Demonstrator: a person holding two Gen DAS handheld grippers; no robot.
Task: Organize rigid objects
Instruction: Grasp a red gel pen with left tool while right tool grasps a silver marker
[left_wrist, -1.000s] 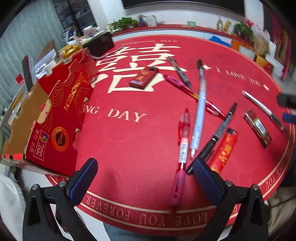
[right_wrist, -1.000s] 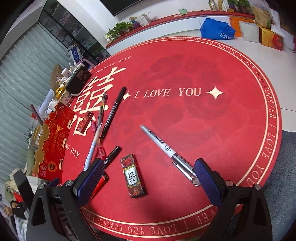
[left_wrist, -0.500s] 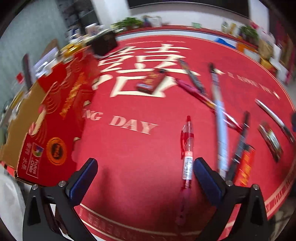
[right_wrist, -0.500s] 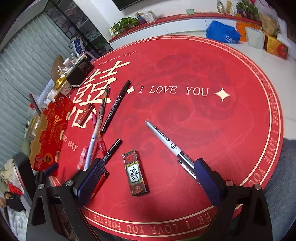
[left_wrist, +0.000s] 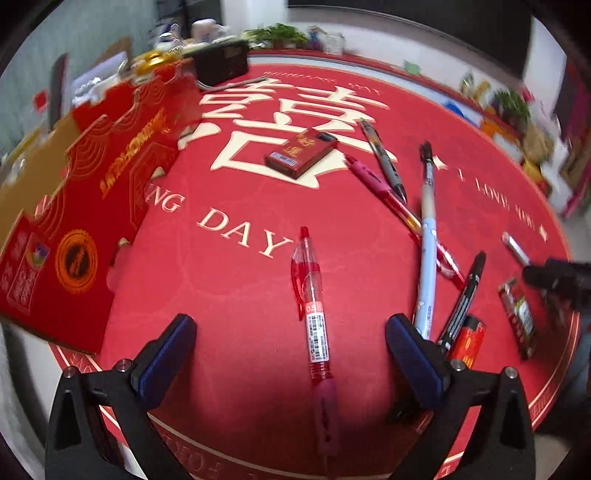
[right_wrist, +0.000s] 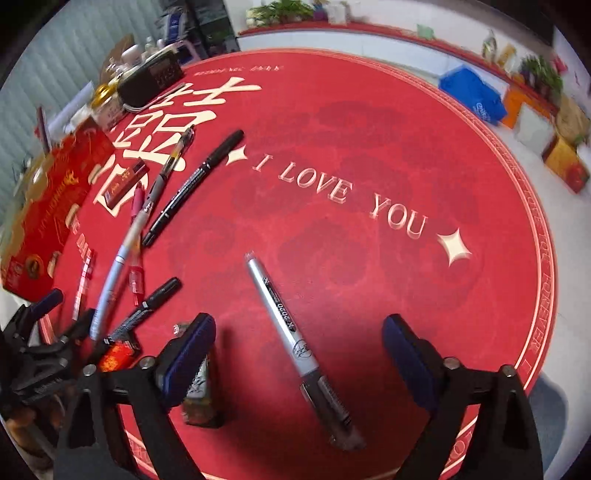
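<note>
The left gripper (left_wrist: 290, 349) hangs over the near edge of the round red bench (right_wrist: 388, 147), its fingers wide apart with nothing gripped; a red gel pen (left_wrist: 312, 306) lies between them on the cloth. The right gripper (right_wrist: 297, 349) has just been closing a little, yet its fingers are still wide, and the silver marker (right_wrist: 291, 336) lies between them, not pressed. A small dark box (right_wrist: 199, 387) sits just beside its left finger. More pens (right_wrist: 177, 184) crowd toward the red carton (left_wrist: 74, 221). The far right part of the bench is free.
</note>
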